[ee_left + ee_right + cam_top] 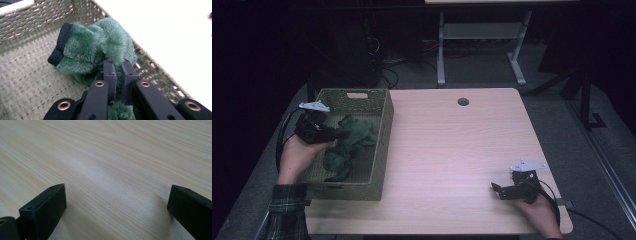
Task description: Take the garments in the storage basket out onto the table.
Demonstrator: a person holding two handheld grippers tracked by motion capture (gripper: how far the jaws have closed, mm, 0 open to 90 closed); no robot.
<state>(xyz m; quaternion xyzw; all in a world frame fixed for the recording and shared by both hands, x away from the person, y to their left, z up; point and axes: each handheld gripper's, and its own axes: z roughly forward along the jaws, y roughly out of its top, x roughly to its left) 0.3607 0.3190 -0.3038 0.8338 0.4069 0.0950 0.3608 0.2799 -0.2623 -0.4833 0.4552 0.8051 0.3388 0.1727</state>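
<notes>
While the left tool (117,65) pinches a fold of green plush cloth (100,47), that cloth sits inside the woven basket (382,150) at the bench's (462,160) left edge, near its front corner. Its jaws are nearly together with fur squeezed between the pads, so the grip is on the fabric itself, not on anything firm. A dark ribbed cuff (60,45) shows at one end of the piece, free of the pads. In the high view more green fabric lies heaped lower in the basket; whether it is the same piece I cannot tell.

Such plush should be light, soft and limp: it will sag and trail from wherever it is pinched, and thick pile can slide out of a shallow bite. A deeper hold through a doubled fold, or on the firmer cuff, would likely be safer, and the drooping end may catch the basket wall on the way out.

Over at the bench's right front corner, the right tool (116,202) rests low with jaws spread wide on bare wood, holding nothing.
</notes>
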